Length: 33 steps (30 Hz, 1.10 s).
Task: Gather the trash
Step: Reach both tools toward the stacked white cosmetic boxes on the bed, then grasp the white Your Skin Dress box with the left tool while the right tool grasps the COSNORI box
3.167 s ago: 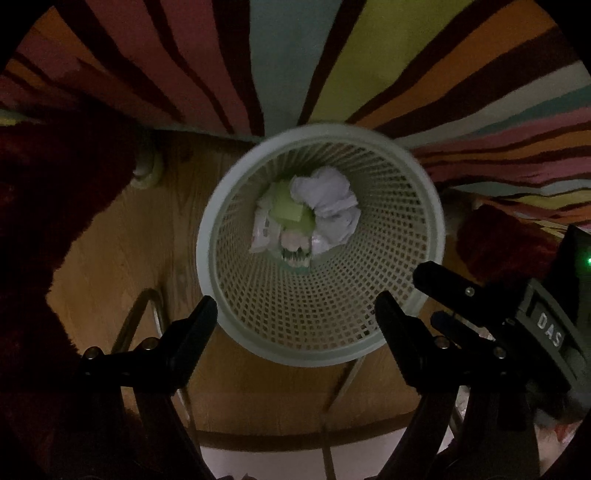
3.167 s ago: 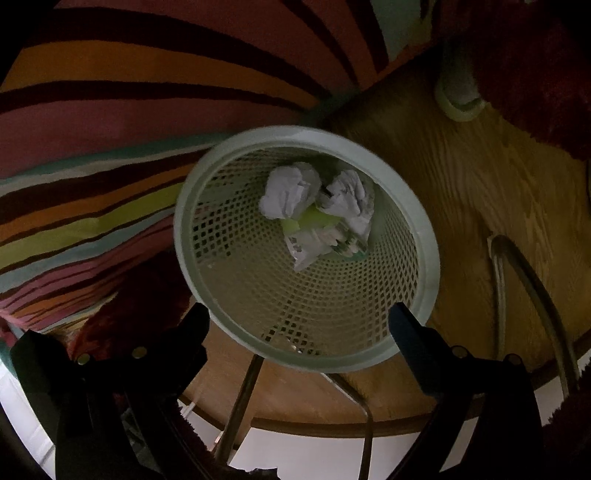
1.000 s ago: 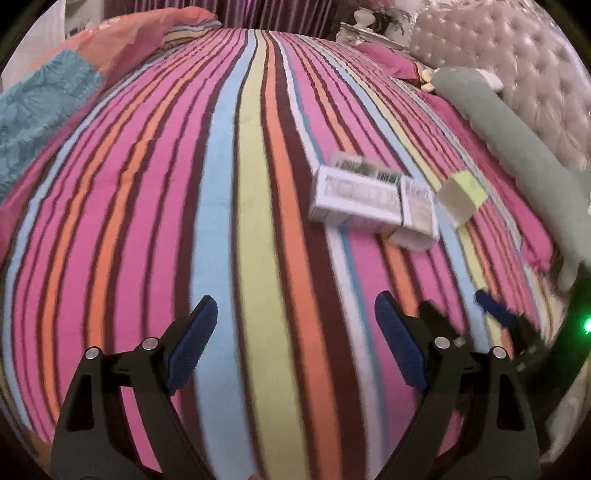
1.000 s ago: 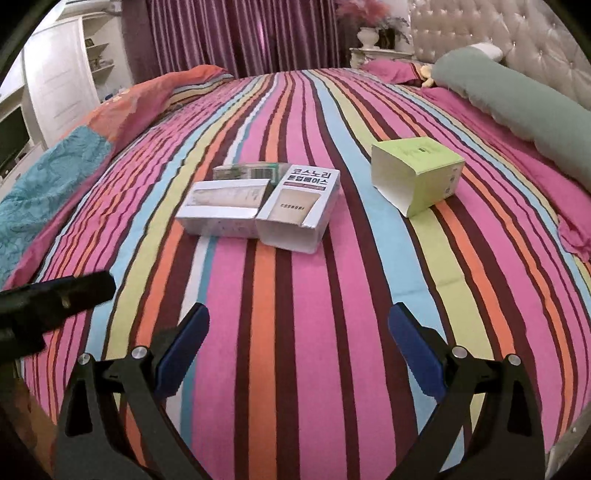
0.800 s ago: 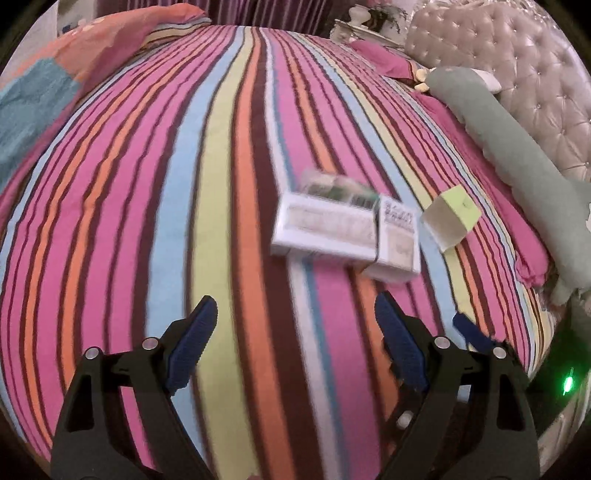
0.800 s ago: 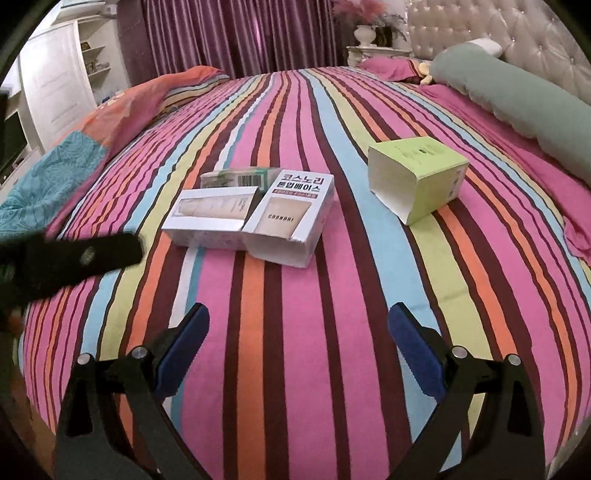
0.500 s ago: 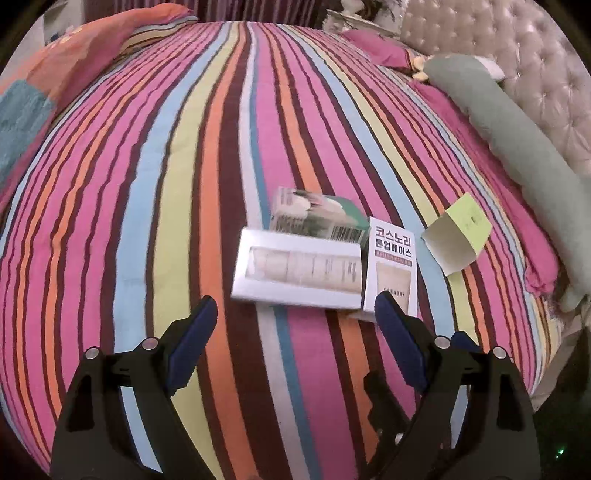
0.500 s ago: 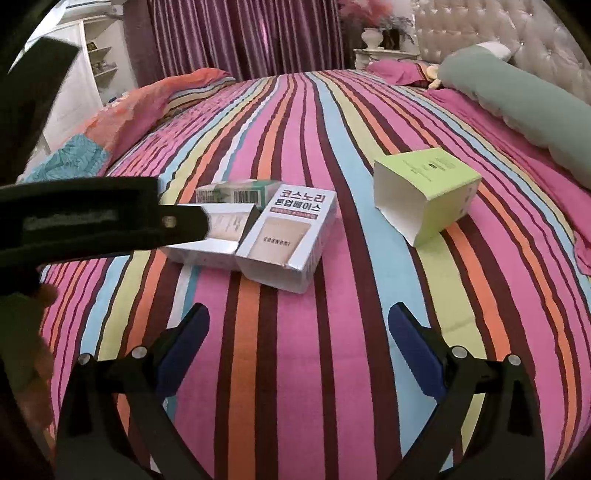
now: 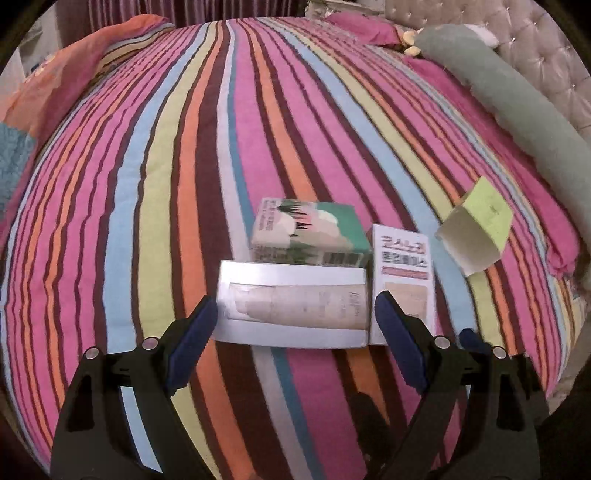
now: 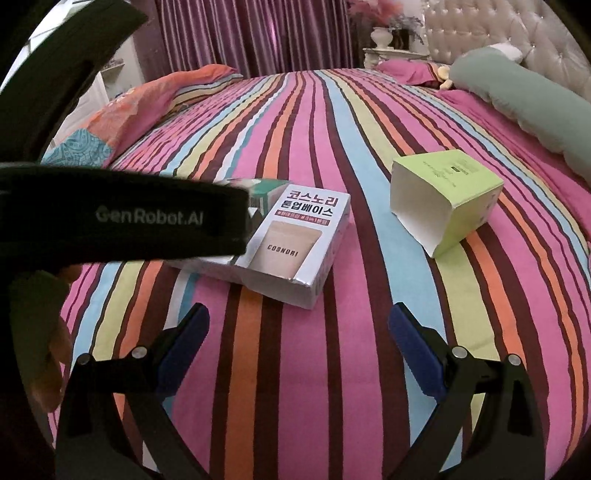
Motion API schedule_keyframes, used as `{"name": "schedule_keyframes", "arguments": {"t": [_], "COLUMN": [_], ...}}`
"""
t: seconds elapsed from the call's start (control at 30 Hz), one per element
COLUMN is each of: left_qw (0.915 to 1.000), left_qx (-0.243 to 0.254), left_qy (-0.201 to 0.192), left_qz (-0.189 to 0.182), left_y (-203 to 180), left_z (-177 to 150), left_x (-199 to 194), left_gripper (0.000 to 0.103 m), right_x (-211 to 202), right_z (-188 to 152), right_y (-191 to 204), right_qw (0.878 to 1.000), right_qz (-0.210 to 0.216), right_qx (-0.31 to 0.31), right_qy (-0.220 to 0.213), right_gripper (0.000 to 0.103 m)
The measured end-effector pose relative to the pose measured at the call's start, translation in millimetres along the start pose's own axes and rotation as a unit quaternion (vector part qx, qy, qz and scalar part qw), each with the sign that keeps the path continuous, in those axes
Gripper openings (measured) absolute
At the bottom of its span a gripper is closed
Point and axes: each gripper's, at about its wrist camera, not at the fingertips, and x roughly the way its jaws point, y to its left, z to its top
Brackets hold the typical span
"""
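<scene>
Silver box lies flat on the striped bed, wedged against the green box and white box. My left tool hangs released, straddling its ends, so I should drop straight and squeeze endwise. Right tool waits spread, empty, near the lime carton.

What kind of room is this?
A bedroom, most likely. There's a big bed with a striped blanket, a padded headboard with a long green pillow along it, and purple curtains behind.
</scene>
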Motion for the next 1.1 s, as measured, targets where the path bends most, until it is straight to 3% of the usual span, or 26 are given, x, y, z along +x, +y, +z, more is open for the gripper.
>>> {"name": "schedule_keyframes", "arguments": {"t": [0.37,0.53,0.67,0.77,0.87,0.93,1.1], "left_qw": [0.9995,0.9964,0.9945,0.9891,0.9808,0.9679,0.9456], "left_qx": [-0.027,-0.071,-0.055,0.012,0.125,0.191,0.292], "left_qy": [0.017,0.005,-0.006,-0.043,-0.062,-0.047,-0.037], "left_qz": [-0.004,-0.046,-0.088,-0.141,-0.136,-0.157,-0.139], "left_y": [41,54,53,50,44,43,39], "left_z": [-22,-9,6,13,11,6,-6], "left_x": [-10,-17,-12,-20,-26,-27,-24], "left_gripper": [0.085,0.085,0.085,0.085,0.085,0.085,0.085], "right_x": [-2,0,0,1,0,1,3], "right_z": [0,1,3,3,2,3,5], "right_y": [5,9,13,12,7,3,-1], "right_qw": [1.0,1.0,1.0,0.999,0.999,0.999,0.999], "right_qz": [0.007,0.01,0.014,0.022,0.024,0.022,0.033], "right_qx": [-0.005,-0.01,-0.024,-0.03,-0.034,-0.034,-0.032], "right_qy": [-0.009,-0.009,-0.008,-0.005,-0.006,-0.005,-0.003], "right_gripper": [0.093,0.093,0.093,0.093,0.093,0.093,0.093]}}
